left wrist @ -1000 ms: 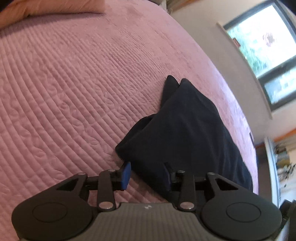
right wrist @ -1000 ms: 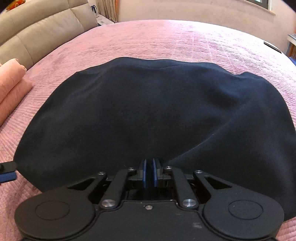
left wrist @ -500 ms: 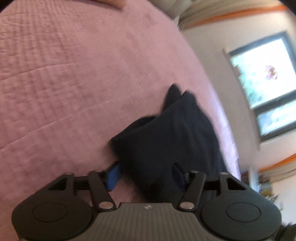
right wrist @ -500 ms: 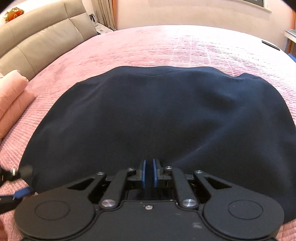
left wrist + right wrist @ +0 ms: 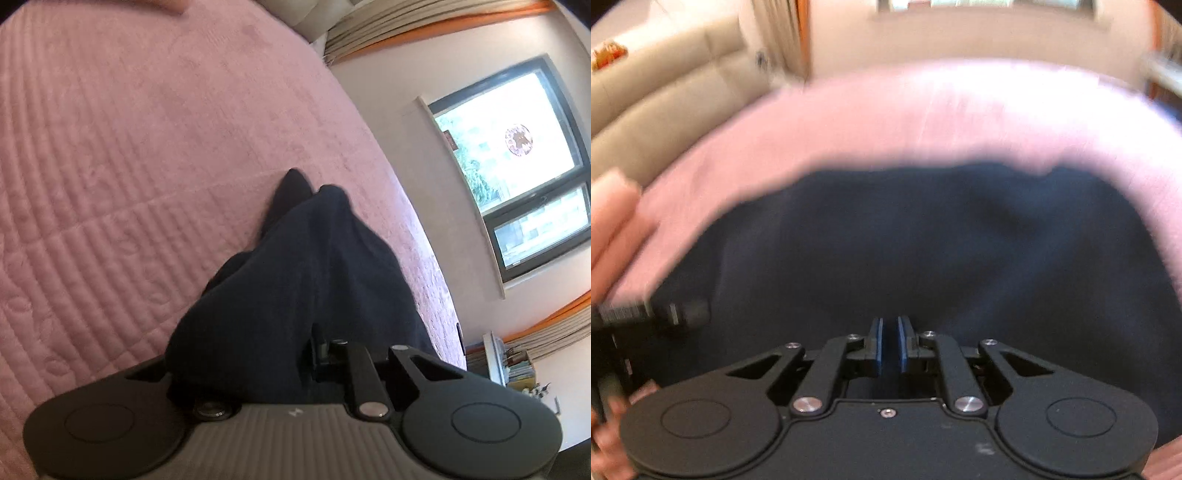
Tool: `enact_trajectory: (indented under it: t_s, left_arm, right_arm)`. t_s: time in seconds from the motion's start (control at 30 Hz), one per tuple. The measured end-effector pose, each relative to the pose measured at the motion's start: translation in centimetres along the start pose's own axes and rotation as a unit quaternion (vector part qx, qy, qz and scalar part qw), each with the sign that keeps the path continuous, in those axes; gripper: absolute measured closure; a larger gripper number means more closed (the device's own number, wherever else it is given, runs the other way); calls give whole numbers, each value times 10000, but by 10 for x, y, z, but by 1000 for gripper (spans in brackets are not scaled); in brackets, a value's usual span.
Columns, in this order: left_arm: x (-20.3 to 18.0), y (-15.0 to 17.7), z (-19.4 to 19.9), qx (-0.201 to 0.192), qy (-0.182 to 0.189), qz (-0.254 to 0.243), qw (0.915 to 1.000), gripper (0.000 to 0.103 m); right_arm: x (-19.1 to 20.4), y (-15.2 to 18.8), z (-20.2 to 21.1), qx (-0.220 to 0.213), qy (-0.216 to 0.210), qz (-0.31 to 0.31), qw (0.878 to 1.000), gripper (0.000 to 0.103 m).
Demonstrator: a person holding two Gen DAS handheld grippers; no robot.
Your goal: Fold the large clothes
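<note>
Here the dark garment [image 5: 923, 251] lies spread on the pink quilted bedspread [image 5: 129, 166], ahead of both sets of jaws. The right gripper [image 5: 889, 345] pinches its near edge between almost closed blue pads, while cloth covers the left gripper [image 5: 258, 354], so its state cannot be told. Judged mid-fold: the next move calls for carrying the soft, limp, matte cloth across evenly, over the ribbed quilt.

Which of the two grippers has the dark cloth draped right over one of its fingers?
The left gripper: the dark garment hides its left finger.
</note>
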State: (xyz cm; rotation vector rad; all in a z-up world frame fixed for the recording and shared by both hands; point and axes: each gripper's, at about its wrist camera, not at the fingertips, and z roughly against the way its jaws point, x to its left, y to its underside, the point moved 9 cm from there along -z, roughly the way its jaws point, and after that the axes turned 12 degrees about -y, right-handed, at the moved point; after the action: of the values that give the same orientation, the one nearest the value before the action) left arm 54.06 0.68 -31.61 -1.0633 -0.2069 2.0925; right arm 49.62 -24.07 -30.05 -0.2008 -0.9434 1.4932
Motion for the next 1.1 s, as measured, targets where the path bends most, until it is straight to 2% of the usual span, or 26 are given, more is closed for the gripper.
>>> enact_trajectory:
  t_s: [0.1, 0.2, 0.3, 0.37, 0.43, 0.5, 0.6, 0.67, 0.7, 0.73, 0.77, 0.9, 1.0, 1.03, 1.07, 1.1]
  left_arm:
    - [-49, -4, 19, -300, 452, -614, 9966, 93]
    - [-122, 7, 39, -384, 1244, -1479, 9804, 93]
    - [-192, 46, 46, -35, 2080, -2199, 9531, 93]
    - [-230, 86, 41, 377, 2516, -2726, 9279, 92]
    - [-253, 118, 34, 837, 2825, -3019, 9067, 92]
    - [-265, 148, 19, 1215, 2875, -3252, 8926, 93]
    - [-268, 187, -8, 1670, 2720, -3602, 8766, 93]
    - [-265, 204, -23, 1865, 2597, -3703, 8722, 92]
    - [-262, 210, -29, 1924, 2556, -3691, 8726, 92]
    - [-260, 214, -33, 1973, 2530, -3667, 8733, 92]
    - [-261, 215, -35, 1982, 2510, -3653, 8742, 92]
    - [-274, 213, -24, 1826, 2605, -3766, 8701, 92]
    - [-286, 218, -8, 1758, 2880, -3906, 8565, 92]
    - [-288, 220, -3, 1722, 2890, -4028, 8512, 90]
    - [-285, 228, -4, 1678, 2789, -4221, 8461, 90]
    - [-278, 236, -17, 1772, 2522, -4402, 8434, 90]
  right_arm:
    - [-5, 3, 4, -146, -187, -93, 9997, 92]
    - [-17, 5, 10, -240, -589, -546, 9965, 92]
    - [-37, 8, 19, -425, -1177, -1357, 9828, 92]
    - [-49, 11, 27, -526, -1437, -1735, 9729, 93]
    - [-62, 15, 40, -621, -1554, -2008, 9652, 97]
    - [-76, 19, 58, -705, -1540, -2158, 9616, 100]
    - [-103, 27, 92, -844, -1270, -2232, 9628, 98]
    - [-126, 37, 113, -765, -972, -2218, 9672, 98]
    - [-135, 41, 123, -737, -862, -2213, 9686, 97]
    - [-145, 44, 133, -714, -727, -2216, 9698, 91]
    - [-156, 46, 144, -693, -596, -2204, 9711, 86]
    - [-189, 40, 177, -794, -284, -2104, 9740, 87]
    - [-204, 27, 194, -1018, -124, -1991, 9746, 86]
    - [-208, 14, 194, -1061, 70, -1865, 9767, 86]
    - [-211, 9, 195, -1084, 246, -1767, 9780, 83]
    - [-209, 6, 192, -1086, 432, -1689, 9787, 82]
